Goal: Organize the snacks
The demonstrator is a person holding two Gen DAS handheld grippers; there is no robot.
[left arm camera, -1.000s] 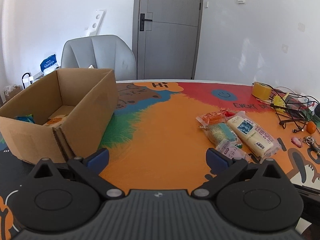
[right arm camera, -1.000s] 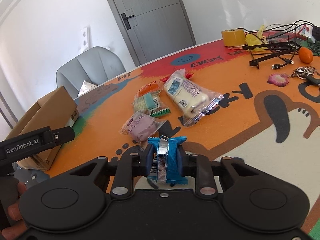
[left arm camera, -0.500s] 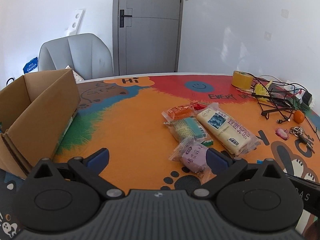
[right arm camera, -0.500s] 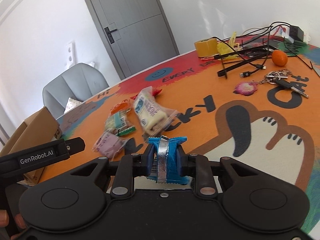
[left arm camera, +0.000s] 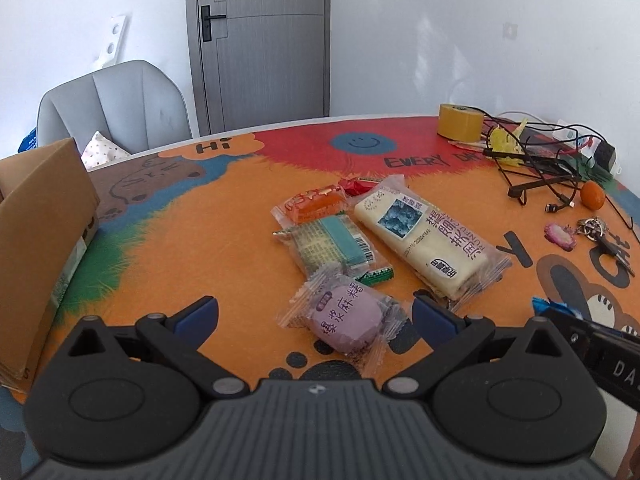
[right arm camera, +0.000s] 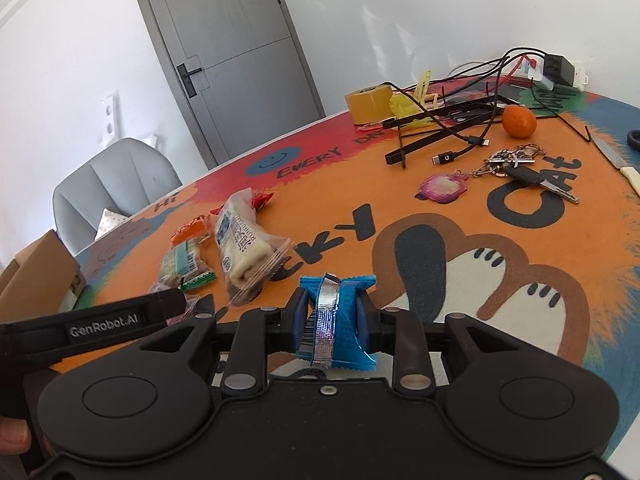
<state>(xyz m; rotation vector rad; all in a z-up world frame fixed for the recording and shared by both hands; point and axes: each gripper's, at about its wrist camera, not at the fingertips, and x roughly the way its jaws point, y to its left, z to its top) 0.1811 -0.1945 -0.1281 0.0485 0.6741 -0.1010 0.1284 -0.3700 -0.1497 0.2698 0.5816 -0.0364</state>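
Purple snack [left arm camera: 347, 314] now lies between left tongs [left arm camera: 315, 312].

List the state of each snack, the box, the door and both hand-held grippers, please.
Blue packet: between right hand-held gripper pads; jaws opening.
Left hand-held gripper: open, empty.
Purple snack: sealed, lying on table.
Long white snack: sealed, lying flat.
Cardboard box: open-topped.
Door: closed.

Left hand-held gripper [left arm camera: 314, 312]: jaws wide apart, nothing between pads, tilted down; its arm crosses right wrist view at lower left. Right hand-held gripper [right arm camera: 333, 316]: jaws opening, blue packet [right arm camera: 340, 320] between pads, pads touching it. Fingertip [right arm camera: 12, 436] visible at left edge.
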